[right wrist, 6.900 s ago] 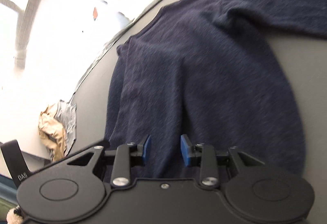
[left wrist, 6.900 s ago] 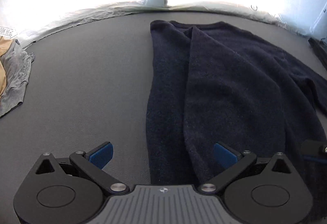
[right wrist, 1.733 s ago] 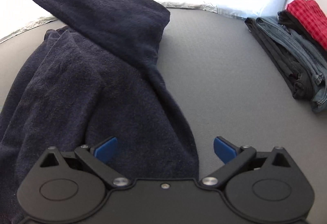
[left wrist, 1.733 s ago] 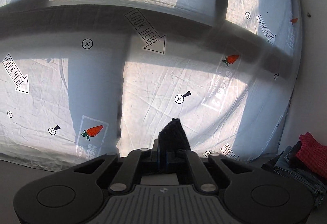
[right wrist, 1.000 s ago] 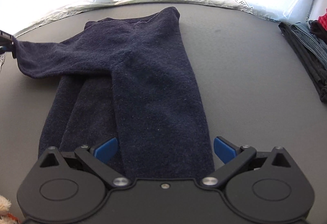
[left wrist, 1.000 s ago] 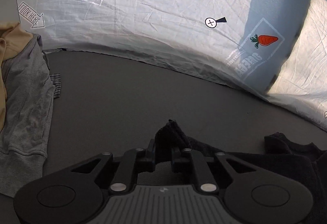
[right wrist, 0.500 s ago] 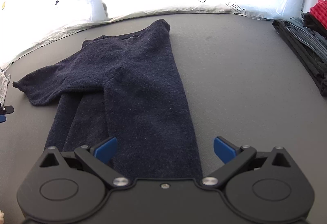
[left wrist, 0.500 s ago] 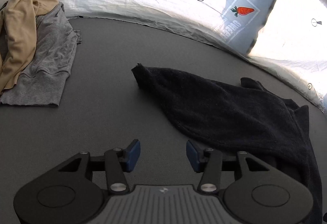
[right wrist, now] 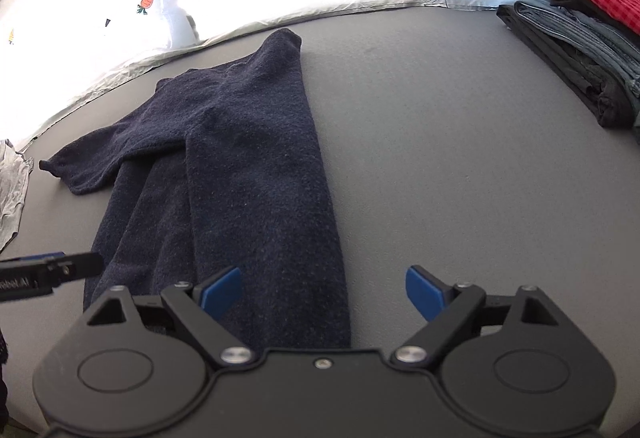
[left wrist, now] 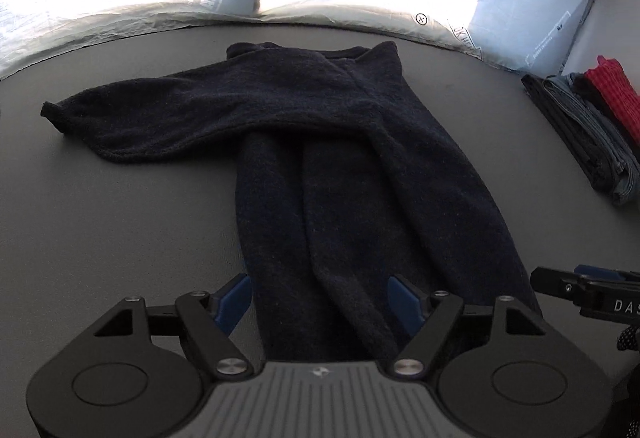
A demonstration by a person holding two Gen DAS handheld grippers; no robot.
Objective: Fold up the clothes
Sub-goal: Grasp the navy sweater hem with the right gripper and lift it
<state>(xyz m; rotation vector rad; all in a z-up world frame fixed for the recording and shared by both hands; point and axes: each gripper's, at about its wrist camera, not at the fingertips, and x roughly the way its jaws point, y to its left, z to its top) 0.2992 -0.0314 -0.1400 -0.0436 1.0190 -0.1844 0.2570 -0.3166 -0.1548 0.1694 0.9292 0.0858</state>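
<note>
Sweater (left wrist: 352,166), navy knit, lies mid-table on the grey table (left wrist: 120,238), sides folded in to a long strip, 1 sleeve (left wrist: 132,122) thrown across and sticking out past the left edge. You hold both tools over the hem end. Left gripper (left wrist: 320,302) is spreading, pads either side of the hem but not pressing; right gripper (right wrist: 324,290) is easing inward, its left pad over the cloth's right edge, right pad over bare table, nothing pinched yet. Folded stack (right wrist: 580,50) waits at far right, grey garment (right wrist: 12,194) at far left. Risk, prob.: close w/ 1 pad off the cloth and you catch only the top layer, so the strip peels apart on the lift. The stray sleeve may drag, skewing the fold.
</note>
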